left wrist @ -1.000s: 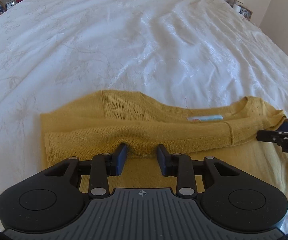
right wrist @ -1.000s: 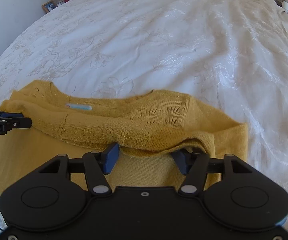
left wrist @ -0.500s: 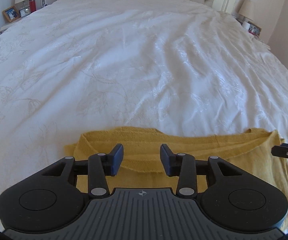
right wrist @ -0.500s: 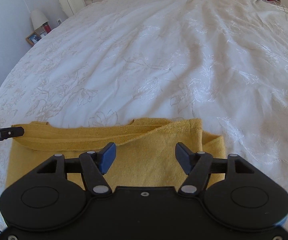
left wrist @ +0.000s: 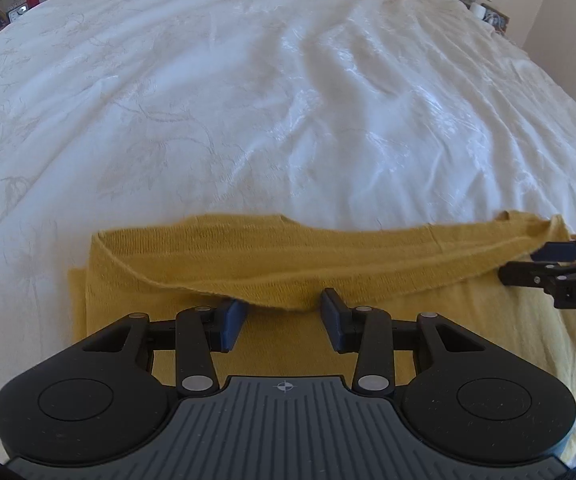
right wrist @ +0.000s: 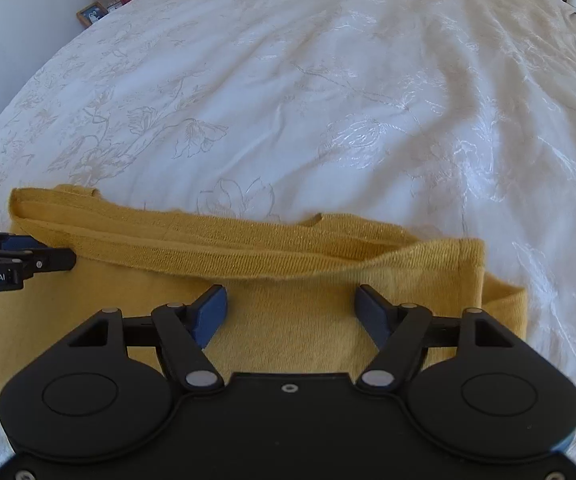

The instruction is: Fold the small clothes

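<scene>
Left gripper (left wrist: 283, 314): jaws part-open, having just widened a little; hem edge of the yellow knit top (left wrist: 288, 256) lying between the blue pads (left wrist: 229, 322) but not pinched, no cloth held. Right gripper (right wrist: 292, 308): jaws wide, just been opening, nothing between them but the flat layer underneath; folded edge sitting just beyond the tips. Each gripper visible at the edge of the other's view, tips near the outer ends of the fold.

Yellow knit top: at the near edge of the bed (left wrist: 247, 100), folded over into a long low band running left to right, upper layer laid down over the lower one. Upper edge wavy, a loose lip standing up near the middle; right end bunched slightly, with a flap poking out beyond the corner in the right wrist view.

Step in hand, by judgement: release after laying one fold down; both grippers letting go and clearing off.

Next move, likely: either smooth the raised lip flat or regrip at the two ends for a crosswise fold. Needs the jaws clear of the knit first, since the loose weave could snag on a pad and drag the layer out of line.

Beyond: white embroidered bedspread, nightstands with lamps and picture frames at the far corners.
</scene>
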Demonstrator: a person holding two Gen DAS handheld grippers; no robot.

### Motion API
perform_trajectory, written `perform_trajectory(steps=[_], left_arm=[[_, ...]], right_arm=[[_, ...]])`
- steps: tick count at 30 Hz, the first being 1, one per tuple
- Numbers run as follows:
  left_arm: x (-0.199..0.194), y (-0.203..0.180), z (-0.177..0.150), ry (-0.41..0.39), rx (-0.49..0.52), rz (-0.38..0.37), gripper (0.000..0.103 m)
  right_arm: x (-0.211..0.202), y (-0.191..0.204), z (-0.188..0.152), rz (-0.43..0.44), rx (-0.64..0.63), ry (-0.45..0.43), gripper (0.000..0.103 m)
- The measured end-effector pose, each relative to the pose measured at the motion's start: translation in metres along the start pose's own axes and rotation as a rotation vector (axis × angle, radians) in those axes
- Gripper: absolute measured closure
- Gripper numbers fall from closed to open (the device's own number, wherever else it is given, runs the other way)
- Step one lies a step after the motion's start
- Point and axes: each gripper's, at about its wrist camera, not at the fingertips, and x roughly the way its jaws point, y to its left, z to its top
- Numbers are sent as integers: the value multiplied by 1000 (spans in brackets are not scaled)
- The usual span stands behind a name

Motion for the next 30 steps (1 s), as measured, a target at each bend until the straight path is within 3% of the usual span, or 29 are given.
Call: perform_trajectory(steps=[6,10,16,21,26,30], left_arm=[[-1,18,39,-55,-26,66,63],[-21,19,35,-69,-51,57,63],[-46,-13,-15,-6,-3,10,57],[-57,-46,-78,105,30,-31,57],[-67,-61,-124,164,43,-3,53],[-73,-60,-140,176,33,11,48]], right_arm=[[1,-11,23,-15,36,-45,29],[-18,-15,17,9,85,-76,28],[-44,-9,-21,6,91,-47,24],[-62,0,-72,-41,75,39,23],[-78,11,-118,-64,21,109,22],[-92,10,-134,-60,42,125,20]])
